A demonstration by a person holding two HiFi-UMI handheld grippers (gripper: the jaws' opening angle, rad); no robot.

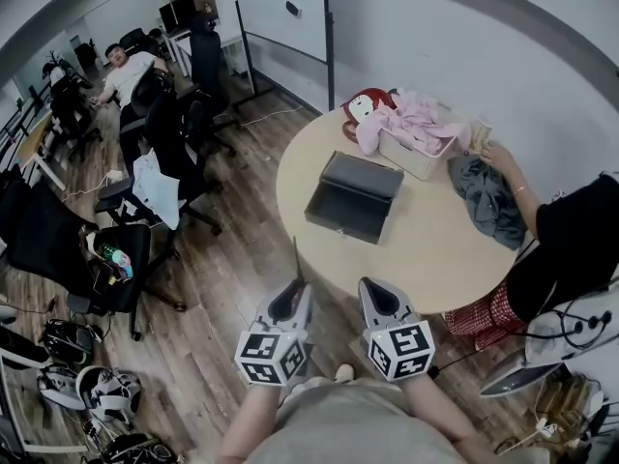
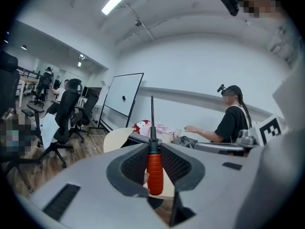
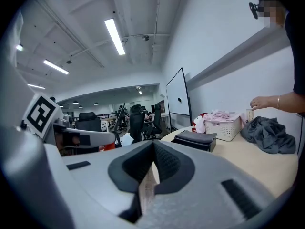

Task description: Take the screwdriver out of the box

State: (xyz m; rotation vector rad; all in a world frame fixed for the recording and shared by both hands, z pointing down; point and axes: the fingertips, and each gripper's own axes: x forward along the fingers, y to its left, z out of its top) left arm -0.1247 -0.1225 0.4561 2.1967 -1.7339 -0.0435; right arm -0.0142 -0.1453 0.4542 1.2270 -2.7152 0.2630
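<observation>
A screwdriver (image 2: 154, 168) with a red handle and a thin dark shaft stands upright between the pads of my left gripper (image 2: 153, 146), which is shut on the handle. In the head view the left gripper (image 1: 293, 293) hangs just off the near edge of the round table (image 1: 440, 269), and the screwdriver's shaft (image 1: 297, 257) pokes up from it. The black box (image 1: 353, 197) lies open on the table, lid tilted back, well beyond both grippers. My right gripper (image 1: 375, 293) is beside the left one, jaws together with nothing in them. From the right gripper (image 3: 153, 142) the box (image 3: 194, 140) shows ahead.
A white basket (image 1: 418, 153) of pink clothes with a red-haired doll (image 1: 366, 106) sits at the table's far side. A grey cloth (image 1: 488, 201) lies at the right, where a seated person (image 1: 571, 240) reaches in. Office chairs (image 1: 145, 211) crowd the wooden floor on the left.
</observation>
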